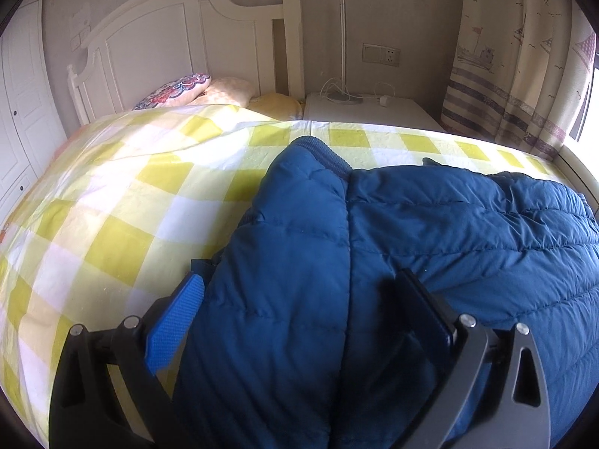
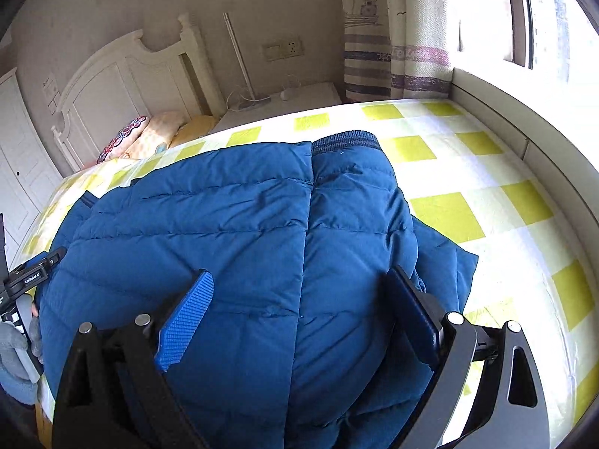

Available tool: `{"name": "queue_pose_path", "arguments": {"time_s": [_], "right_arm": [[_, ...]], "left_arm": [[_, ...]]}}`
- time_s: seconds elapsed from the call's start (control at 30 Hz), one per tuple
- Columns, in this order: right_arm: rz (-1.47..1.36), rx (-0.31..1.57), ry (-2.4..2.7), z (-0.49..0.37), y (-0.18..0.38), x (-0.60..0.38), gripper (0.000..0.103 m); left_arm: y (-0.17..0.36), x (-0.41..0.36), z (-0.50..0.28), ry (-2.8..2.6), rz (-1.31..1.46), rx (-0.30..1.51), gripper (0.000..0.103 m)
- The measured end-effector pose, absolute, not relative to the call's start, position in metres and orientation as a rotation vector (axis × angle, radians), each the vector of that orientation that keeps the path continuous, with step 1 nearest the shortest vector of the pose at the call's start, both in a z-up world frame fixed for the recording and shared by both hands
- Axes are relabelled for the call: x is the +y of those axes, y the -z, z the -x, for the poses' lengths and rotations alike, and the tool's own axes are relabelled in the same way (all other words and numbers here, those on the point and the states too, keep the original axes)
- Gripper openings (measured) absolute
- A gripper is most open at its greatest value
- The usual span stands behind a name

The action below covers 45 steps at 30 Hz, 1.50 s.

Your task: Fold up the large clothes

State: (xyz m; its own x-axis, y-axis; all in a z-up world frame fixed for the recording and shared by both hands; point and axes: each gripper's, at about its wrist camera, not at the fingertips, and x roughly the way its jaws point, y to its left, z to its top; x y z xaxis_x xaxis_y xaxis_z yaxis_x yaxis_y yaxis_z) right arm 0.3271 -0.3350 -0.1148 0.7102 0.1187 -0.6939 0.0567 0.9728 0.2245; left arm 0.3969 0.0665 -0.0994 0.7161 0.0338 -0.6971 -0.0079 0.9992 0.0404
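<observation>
The puffy blue quilted down jacket (image 2: 232,224) looked light, soft and slippery, best pinched at a seamed edge, bulging between both wide-spread grippers, left gripper (image 1: 303,299) and right gripper (image 2: 299,295).

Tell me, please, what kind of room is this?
Most likely a home bedroom: a bed with a white headboard and a yellow checked sheet, pillows at its head, and a bedside cabinet.

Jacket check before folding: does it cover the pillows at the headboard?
No, the blue jacket lies well short of the pillows.
</observation>
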Motion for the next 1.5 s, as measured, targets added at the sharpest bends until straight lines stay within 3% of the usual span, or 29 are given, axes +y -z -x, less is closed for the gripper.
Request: {"name": "queue_pose_path", "arguments": {"time_s": [0.47,0.67,0.83,1.13,1.33,1.5], "right_arm": [[-0.188,0.800,-0.048,-0.347,0.116,-0.330,0.089],[0.077,0.656,-0.108,-0.306,0.079,-0.249,0.087],[0.267,0.737,-0.210,-0.285,0.106,-0.171,0.088],[0.105,0.720,-0.084,-0.257,0.102,-0.245,0.089],[-0.160,0.744,-0.071,-0.238,0.124,-0.319,0.091],[-0.112,0.693,-0.021,-0.214,0.097,-0.288,0.091]], "left_arm": [[0.098,0.067,-0.398,-0.069,-0.018,0.804,0.101],[0.076,0.027,-0.372,0.032,-0.029,0.797,0.100],[0.096,-0.031,-0.358,0.071,-0.176,0.788,0.101],[0.092,0.023,-0.323,-0.020,-0.170,0.731,0.101],[0.110,0.098,-0.317,0.002,0.090,0.801,0.101],[0.094,0.073,-0.281,-0.025,0.073,0.738,0.098]]}}
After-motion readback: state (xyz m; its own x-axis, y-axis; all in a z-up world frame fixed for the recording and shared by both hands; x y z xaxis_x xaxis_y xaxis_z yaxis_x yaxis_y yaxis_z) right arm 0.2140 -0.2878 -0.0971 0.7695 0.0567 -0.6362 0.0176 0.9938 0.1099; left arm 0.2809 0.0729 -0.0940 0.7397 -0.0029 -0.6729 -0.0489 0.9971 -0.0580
